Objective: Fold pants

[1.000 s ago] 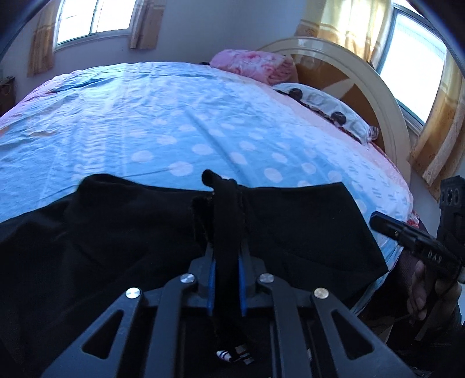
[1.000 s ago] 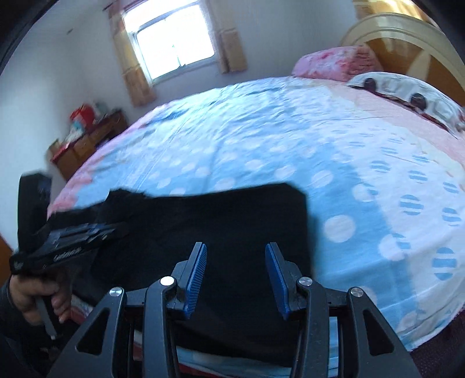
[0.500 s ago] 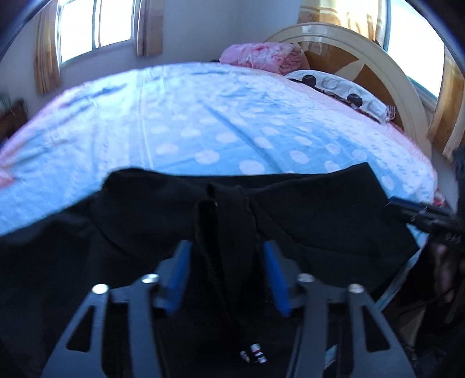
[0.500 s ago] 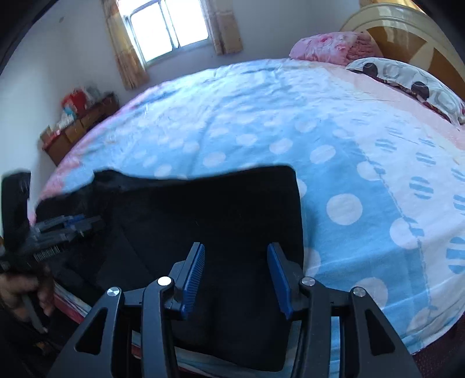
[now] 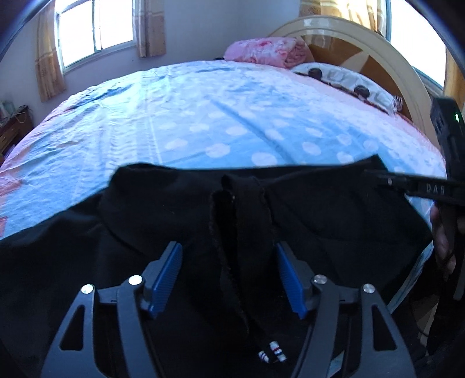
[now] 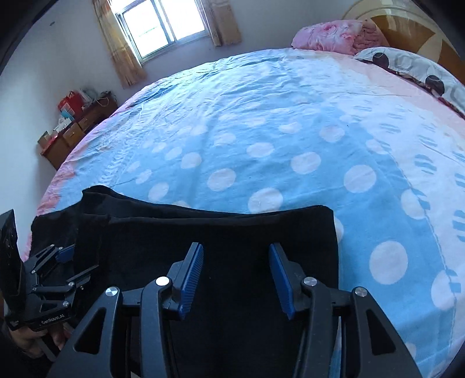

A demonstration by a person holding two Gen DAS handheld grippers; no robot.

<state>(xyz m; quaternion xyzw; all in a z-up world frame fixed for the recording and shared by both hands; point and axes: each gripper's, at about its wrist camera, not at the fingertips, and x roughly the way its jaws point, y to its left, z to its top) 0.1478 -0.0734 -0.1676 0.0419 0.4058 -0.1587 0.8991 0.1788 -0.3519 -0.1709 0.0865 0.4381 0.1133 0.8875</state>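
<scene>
Black pants (image 5: 319, 209) lie spread along the near edge of a bed (image 5: 203, 122) covered in a blue sheet with white dots, filling the lower half of both wrist views. The left tongs (image 5: 229, 279) stand wide, blue pads (image 5: 165, 276) apart on either side of a raised ridge of bunched fabric (image 5: 241, 221) that runs up the middle of the frame; the pads hold nothing. A drawstring end (image 5: 273, 350) with red and white bands rests at the bottom centre, between the tong arms.

The right tongs (image 6: 235, 279) are likewise wide, poised over a flat stretch of pants (image 6: 232, 226) near their squared corner at centre right of that view; whether the pads touch the cloth cannot be told. In the right wrist view the left tongs (image 6: 62, 256) appear at lower left, over the fabric's far end. In the left wrist view the right tongs (image 5: 407, 183) reach in from the right edge, side-on above the pants' corner.

A pink pillow (image 5: 264, 52) and a spotted pillow (image 5: 345, 81) sit against the headboard (image 5: 363, 37) at upper right. A window (image 6: 159, 26) lights the upper left, with a wooden dresser (image 6: 69, 133) at the left edge.
</scene>
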